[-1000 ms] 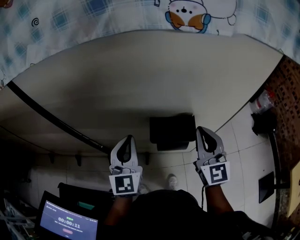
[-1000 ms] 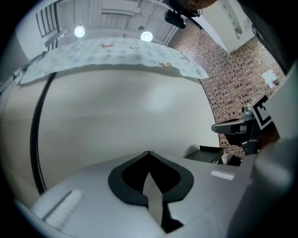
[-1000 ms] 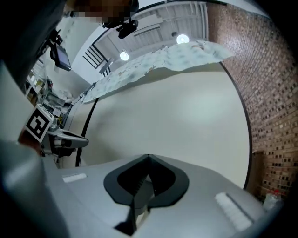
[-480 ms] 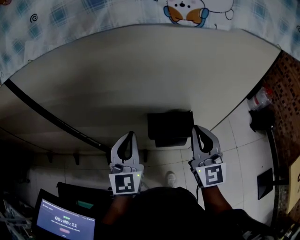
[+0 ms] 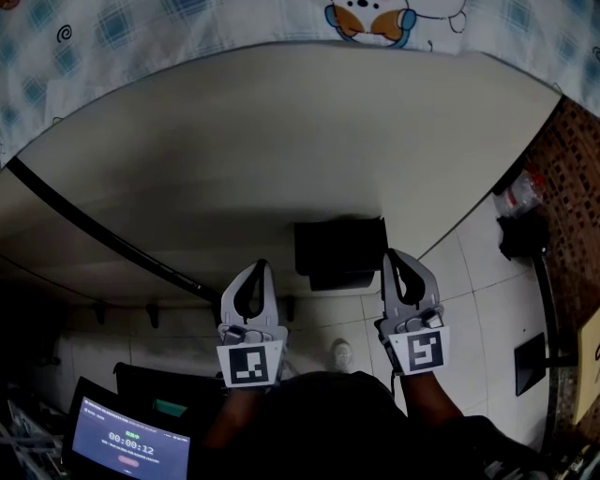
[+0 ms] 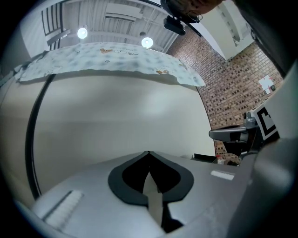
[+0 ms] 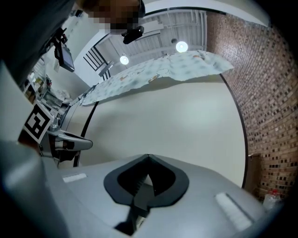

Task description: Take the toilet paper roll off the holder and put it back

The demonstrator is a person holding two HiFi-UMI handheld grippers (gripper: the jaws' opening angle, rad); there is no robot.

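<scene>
Lower left: lit screen showing a timer. A black cable runs diagonally down the cream wall, and a patterned cloth hangs along the top of the wall.

Left gripper: jaws fully together, tips meeting, nothing between them. In the left gripper view the tips pinch to a single point with only bare wall ahead. It's held roughly level, aimed at the wall and clear of everything.

Centre: black box mounted on the wall, between the two grippers and just beyond their tips. It sits closer to the right tip than the left.

Toilet paper roll: not made out in any view. Can't tell whether it sits inside the box.

Right gripper: same story, jaws closed tight on nothing. The right gripper view shows the tips touching each other and plain wall in front, with the left gripper off to its left. In the head view its tip lines up with the box's right edge; can't judge contact from that angle.

Far right: brick wall and a dark stand on the tiled floor.
</scene>
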